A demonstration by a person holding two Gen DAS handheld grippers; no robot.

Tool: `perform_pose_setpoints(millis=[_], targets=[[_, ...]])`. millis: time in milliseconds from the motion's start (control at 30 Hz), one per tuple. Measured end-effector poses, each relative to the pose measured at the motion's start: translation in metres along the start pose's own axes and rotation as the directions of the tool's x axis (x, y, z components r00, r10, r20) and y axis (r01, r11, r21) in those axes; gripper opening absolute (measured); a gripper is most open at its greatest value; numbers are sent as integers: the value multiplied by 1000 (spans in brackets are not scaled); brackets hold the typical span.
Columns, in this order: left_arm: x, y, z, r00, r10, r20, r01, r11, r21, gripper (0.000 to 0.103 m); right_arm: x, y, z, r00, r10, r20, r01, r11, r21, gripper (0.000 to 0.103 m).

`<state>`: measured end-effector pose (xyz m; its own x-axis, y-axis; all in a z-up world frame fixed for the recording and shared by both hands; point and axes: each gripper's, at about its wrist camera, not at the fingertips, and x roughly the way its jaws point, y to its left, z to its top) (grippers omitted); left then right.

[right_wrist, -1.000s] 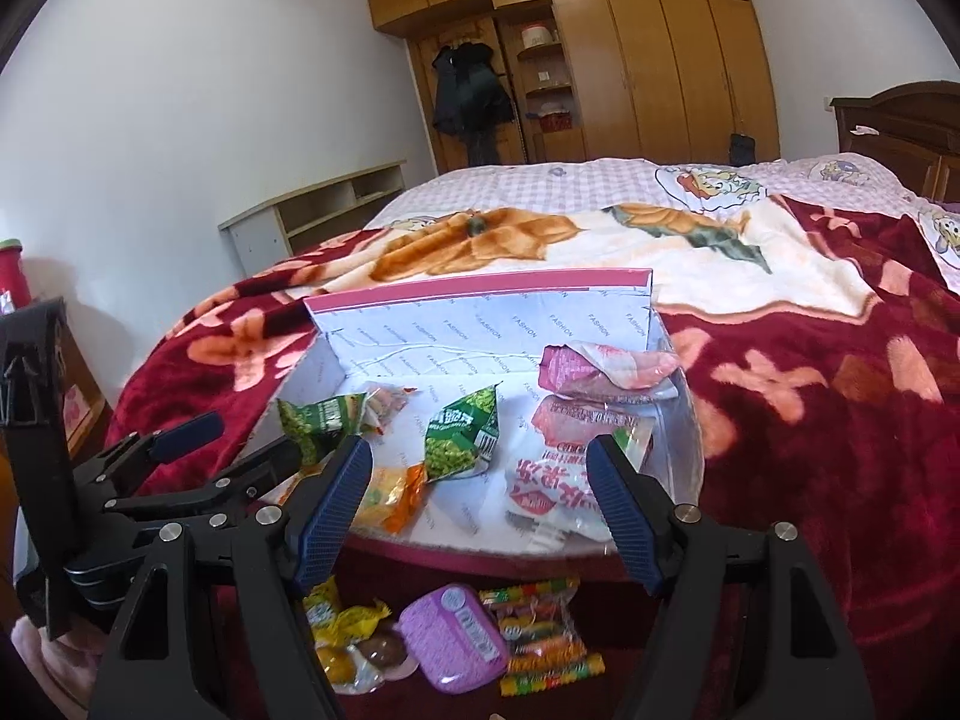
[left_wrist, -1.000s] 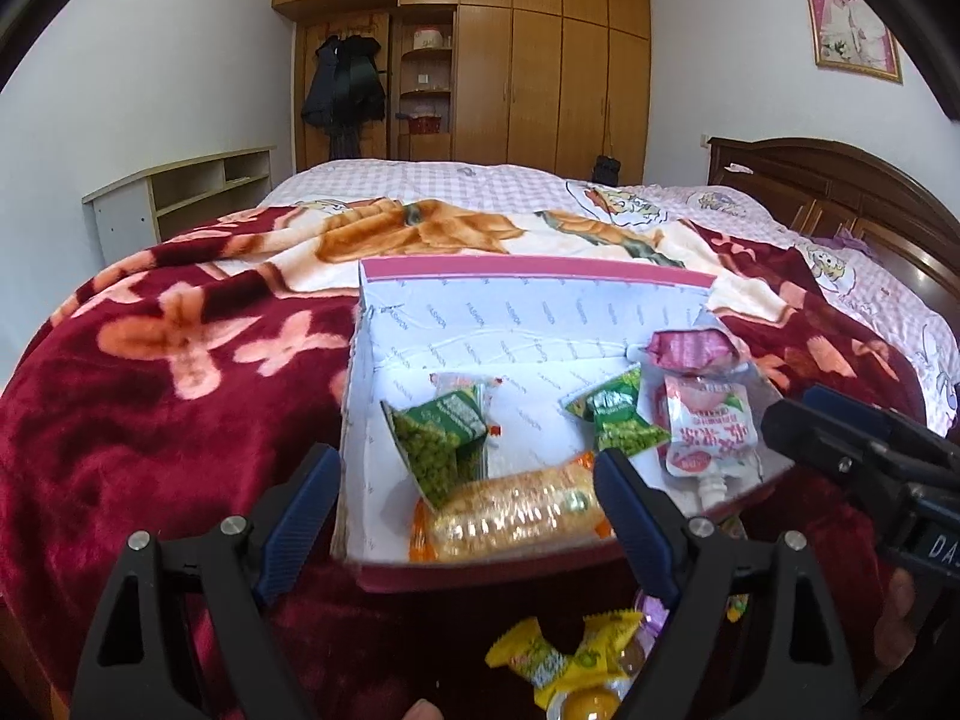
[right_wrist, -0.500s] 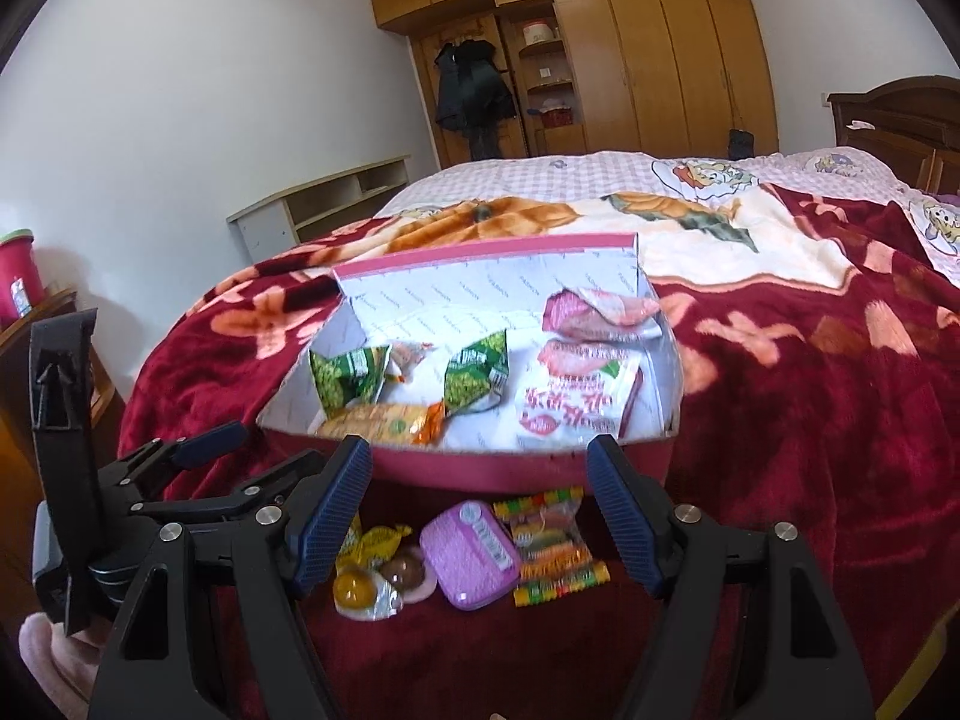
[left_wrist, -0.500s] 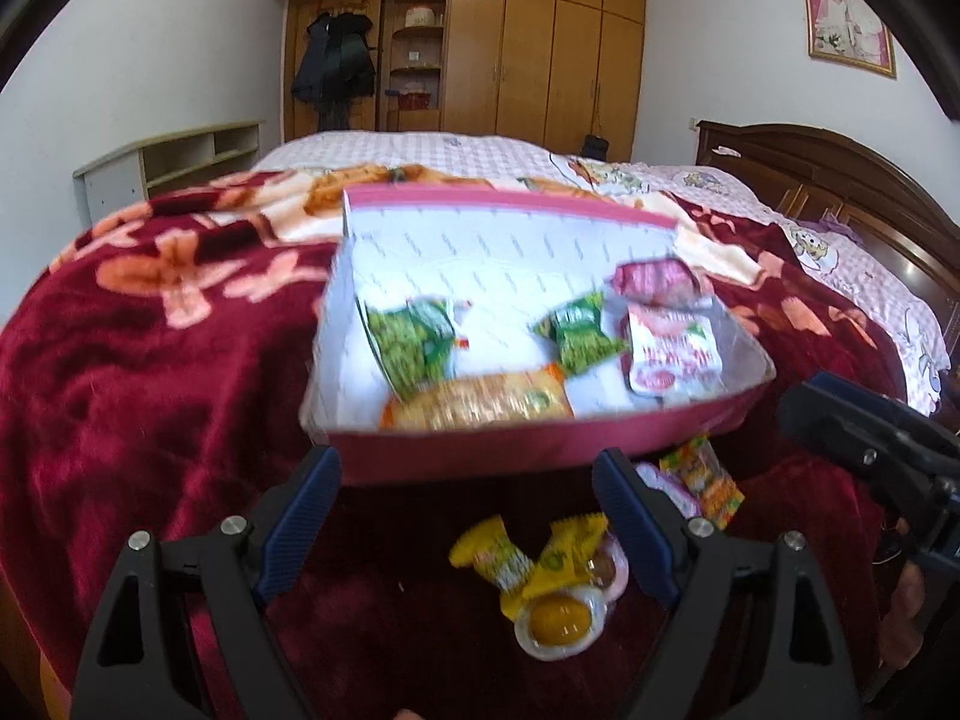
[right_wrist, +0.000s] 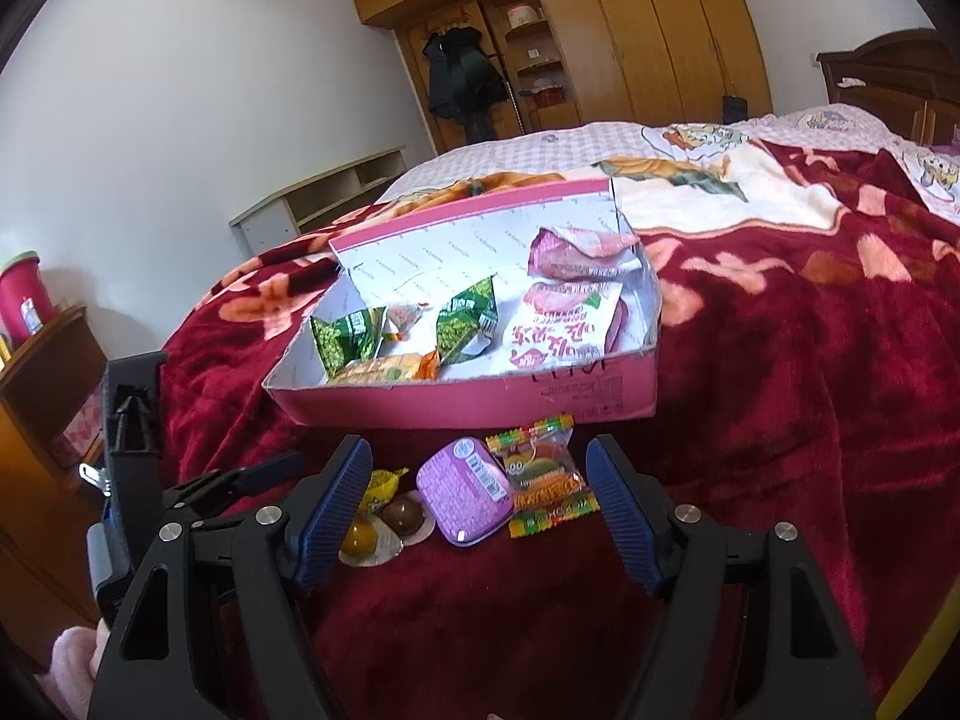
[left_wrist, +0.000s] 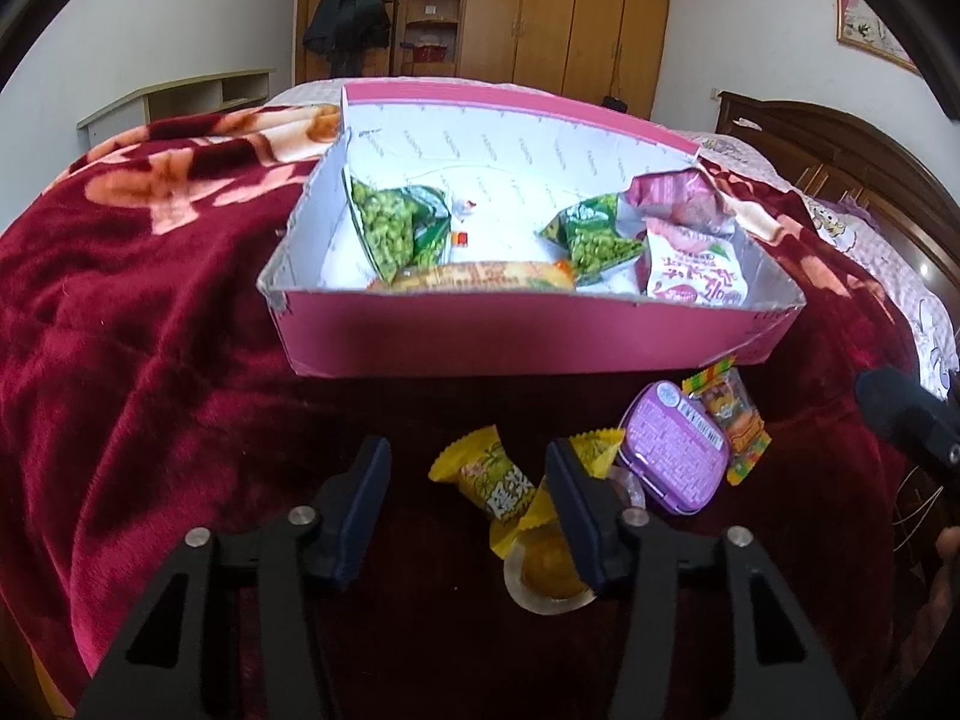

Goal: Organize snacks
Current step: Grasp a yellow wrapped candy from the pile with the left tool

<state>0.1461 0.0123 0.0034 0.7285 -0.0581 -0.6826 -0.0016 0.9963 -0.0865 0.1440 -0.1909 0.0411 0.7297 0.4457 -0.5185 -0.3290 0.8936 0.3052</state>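
A pink cardboard box (left_wrist: 492, 333) (right_wrist: 480, 399) sits on the red blanket and holds green pea packets (left_wrist: 396, 225), an orange bar and pink packets (right_wrist: 558, 330). In front of it lie a yellow candy (left_wrist: 492, 480), a jelly cup (left_wrist: 549, 576), a purple tin (left_wrist: 672, 453) (right_wrist: 465, 492) and a colourful gummy packet (right_wrist: 543, 483). My left gripper (left_wrist: 465, 510) is open, low over the yellow candy; its right finger hides part of the jelly cup. My right gripper (right_wrist: 477, 507) is open, with the purple tin and gummy packet between its fingers.
The red floral blanket (right_wrist: 810, 390) covers the bed. A wooden wardrobe (left_wrist: 540, 18) and a low shelf unit (right_wrist: 324, 195) stand behind. A wooden nightstand with a red cup (right_wrist: 24, 300) is at the left. The headboard (left_wrist: 840, 150) is at the right.
Both grippers have drawn back and dropped from over the box to the loose snacks in front of it. The left gripper's fingers now stand closer together.
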Motion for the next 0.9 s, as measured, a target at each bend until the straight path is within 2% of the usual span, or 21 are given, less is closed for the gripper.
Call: perform_pose_setpoints(millis=[167,367,400,467,567,733,900], targets=[[10,1,-7,999,24,-33,-25,1000,-16,55,4,-3,-6,1000,11,-19,-11,1000,14,76],[12,3,-10,1000,19,-24,-20,999,-31,54,11,-4,-12,999,21,-41,-20,999,26,76],[11,2,-10,1000,23,-18,-24,999,-30,53,12,-4,-13,999,23,-44,-22,999,28,76],[10,-1,-12,1000,16,-13,-17,1000,-26,42,14,-3,-15,998,29,-53,-28,999,30,76],[9,-4,-14,1000,-4,-14,4,1000,-19,31,16,0,-17,998,32,-62,-31,999,22,75],[5,-5,-16,1000,-19,-8,19,1000,-24,25,16,1,-20,997,29,-66,-28,999,22,75],[-4,7,-14,1000,6,14,-6,999,-49,24,20,6,-22,997,22,-81,-21,1000,13,69]])
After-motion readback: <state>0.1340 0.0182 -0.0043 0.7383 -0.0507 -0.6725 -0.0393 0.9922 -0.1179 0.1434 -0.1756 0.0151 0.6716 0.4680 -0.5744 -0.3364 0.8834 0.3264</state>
